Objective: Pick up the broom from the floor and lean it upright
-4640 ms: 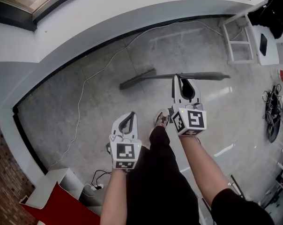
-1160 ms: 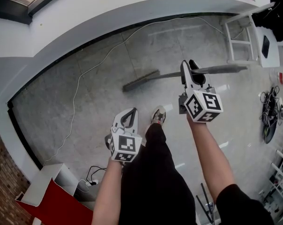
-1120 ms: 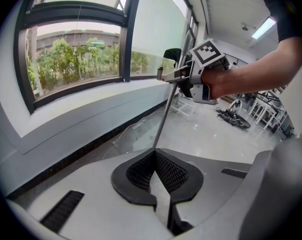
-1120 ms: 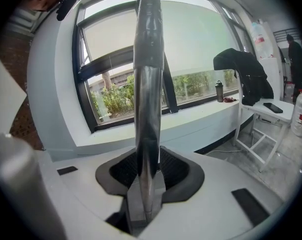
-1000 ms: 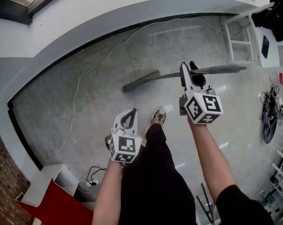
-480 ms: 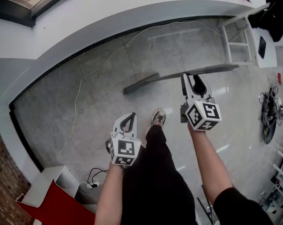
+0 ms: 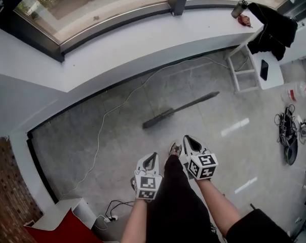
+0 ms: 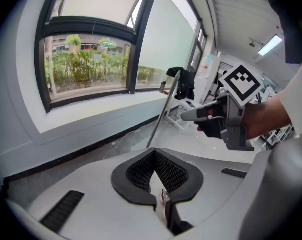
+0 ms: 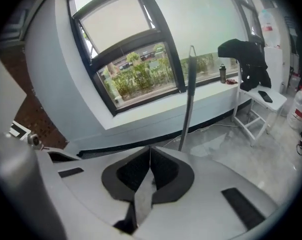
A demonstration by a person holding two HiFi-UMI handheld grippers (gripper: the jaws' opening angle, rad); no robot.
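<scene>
Looking past the black ribbed pads of my white plastic claws, I see the broom (image 7: 181, 109), a thin straight grey stick on a flat dark bristle head. It stands steeply on the glossy grey floor (image 7: 92, 130), towards the floor's far edge below the curved white sill (image 7: 117, 49). It is well ahead of both claws and touches neither, and I cannot tell what its top leans on. My right claw (image 7: 187, 139) is closing, its pads all but meeting with nothing between them, and my left claw (image 7: 154, 155) is clenched, empty too.
</scene>
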